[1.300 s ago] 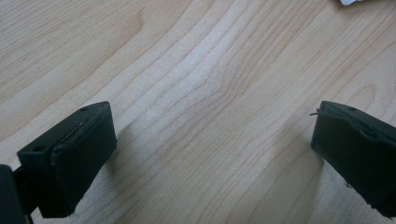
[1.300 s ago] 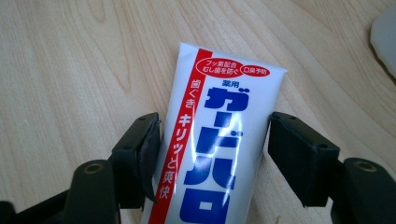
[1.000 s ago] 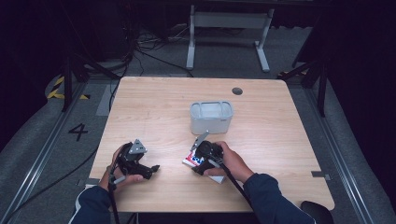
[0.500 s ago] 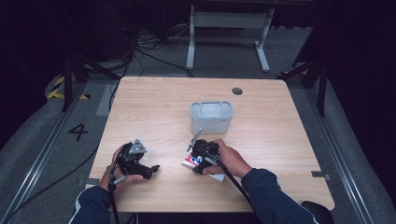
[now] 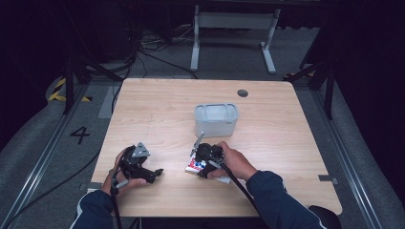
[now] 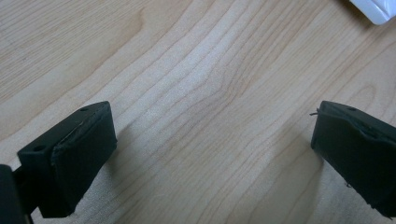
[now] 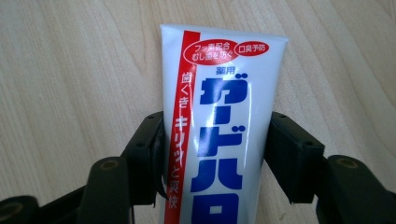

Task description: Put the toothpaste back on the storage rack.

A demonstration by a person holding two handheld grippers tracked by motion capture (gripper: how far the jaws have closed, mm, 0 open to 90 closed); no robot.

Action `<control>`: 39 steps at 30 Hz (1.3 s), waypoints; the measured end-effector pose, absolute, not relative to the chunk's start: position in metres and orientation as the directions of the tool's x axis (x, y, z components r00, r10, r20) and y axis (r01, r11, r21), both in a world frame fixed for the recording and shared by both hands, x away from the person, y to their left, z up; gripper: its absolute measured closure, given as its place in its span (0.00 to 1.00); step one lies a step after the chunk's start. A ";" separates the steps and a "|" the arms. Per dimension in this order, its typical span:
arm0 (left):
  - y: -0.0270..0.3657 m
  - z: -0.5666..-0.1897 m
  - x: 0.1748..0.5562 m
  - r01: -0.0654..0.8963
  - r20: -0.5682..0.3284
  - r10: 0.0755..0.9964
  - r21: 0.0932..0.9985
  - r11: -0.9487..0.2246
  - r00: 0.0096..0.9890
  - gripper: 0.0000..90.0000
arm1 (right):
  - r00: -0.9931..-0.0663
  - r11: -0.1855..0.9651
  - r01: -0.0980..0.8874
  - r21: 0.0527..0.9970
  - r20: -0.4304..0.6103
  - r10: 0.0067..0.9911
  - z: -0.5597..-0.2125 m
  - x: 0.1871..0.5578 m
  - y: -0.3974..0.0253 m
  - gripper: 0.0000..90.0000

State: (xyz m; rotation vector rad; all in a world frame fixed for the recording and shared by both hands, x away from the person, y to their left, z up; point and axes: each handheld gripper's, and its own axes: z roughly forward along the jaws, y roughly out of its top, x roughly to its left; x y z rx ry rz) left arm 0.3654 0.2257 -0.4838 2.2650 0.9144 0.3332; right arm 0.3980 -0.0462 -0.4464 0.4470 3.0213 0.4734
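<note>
A: Right gripper [image 7: 215, 154] had its jaws pressed on both sides of the white toothpaste tube with blue and red print [image 7: 219, 121], tube lying flat on the light wooden table [image 5: 157, 114], near the front edge in the high view.

B: Risk?

A: Soft tube. Squeeze too hard and it would buckle or ooze; too light and the glossy plastic would probably slide out on the lift. The jaws also sat partway along the body, so I judged the free end could droop and swing.

B: Left side?

A: Left gripper [image 6: 212, 154] was spread wide, nothing between the jaws, just bare wood below. In the high view it rested at the front left of the table, well apart from the tube.

B: Anything in the way?

A: A translucent grey plastic bin [image 5: 216, 119] stood just beyond the right gripper, mid-table. If the tube was meant to go there, a low carry could clip the near wall. A small white object corner [image 6: 373, 9] showed at the top edge of the left gripper view; couldn't tell what. A dark round grommet [image 5: 242, 93] lay near the far edge, no obstacle.
</note>
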 end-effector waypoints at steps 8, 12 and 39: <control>0.226 -0.484 0.365 0.522 -0.011 0.691 0.663 -0.536 0.723 0.01 | -0.961 0.908 0.263 0.327 0.006 0.277 -0.444 0.395 -0.052 0.60; 0.226 -0.484 0.365 0.521 -0.009 0.691 0.664 -0.537 0.723 0.01 | -0.961 0.899 0.261 0.351 0.008 0.276 -0.443 0.391 -0.056 0.64; 0.226 -0.484 0.365 0.523 -0.011 0.692 0.664 -0.535 0.722 0.01 | -0.950 0.790 0.280 0.545 0.040 0.309 -0.420 0.391 -0.098 0.71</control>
